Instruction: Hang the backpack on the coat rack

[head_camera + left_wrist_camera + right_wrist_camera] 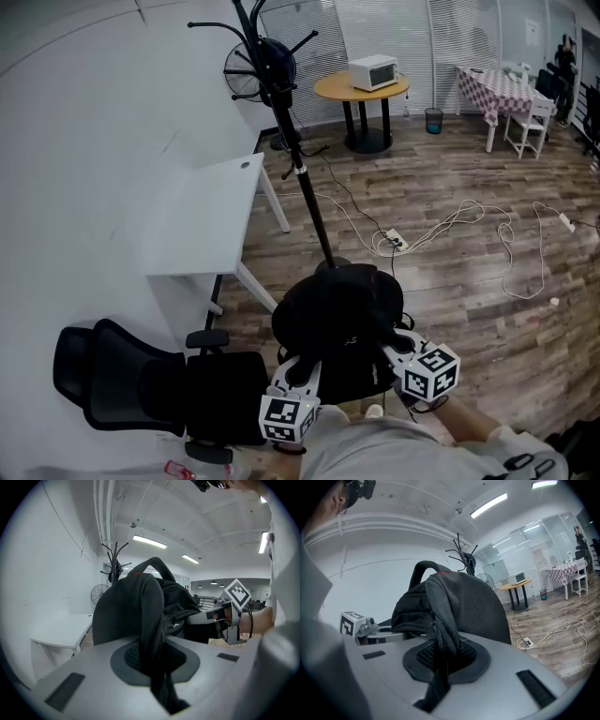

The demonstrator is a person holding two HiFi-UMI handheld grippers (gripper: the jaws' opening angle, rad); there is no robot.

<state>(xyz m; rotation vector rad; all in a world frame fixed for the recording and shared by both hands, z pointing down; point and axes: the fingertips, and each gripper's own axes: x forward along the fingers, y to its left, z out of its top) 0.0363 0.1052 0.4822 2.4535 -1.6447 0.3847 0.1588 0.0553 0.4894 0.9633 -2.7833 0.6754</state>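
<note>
Wood-plank flooring [469,281] runs across an office with white walls and glass partitions, where a white bench [202,220] stands against the wall and a black office chair [141,380] sits just beside it at the lower left of the head view. Farther back a round yellow-topped bench [361,89] carries a white microwave [373,70], a small bin [433,120] stands near its foot, and a bench with a checked cloth [497,89] has a white chair [530,127] drawn up to it. Pale cables trail over the floor to a power strip [396,242]. The black coat rack [305,187] rises between the white bench and the cables, tilted in the wide head view, with a fan [246,70] close behind its upper hooks. The black backpack [342,319] is off the rack: it hangs in the air in front of the person, carried between the two claws, and from the head view it covers the foot of the rack's pole. The left claw [302,370] is pressed together on a mesh shoulder strap [152,620], which runs down between its jaws and out below them. The right claw [394,349] is likewise clamped on a second mesh strap [443,630] that passes through its jaws. Each gripper view shows the pack's bulk just ahead, its top handle arched above, the rack's hooks beyond it, and the other claw at the far side of the bag.
</note>
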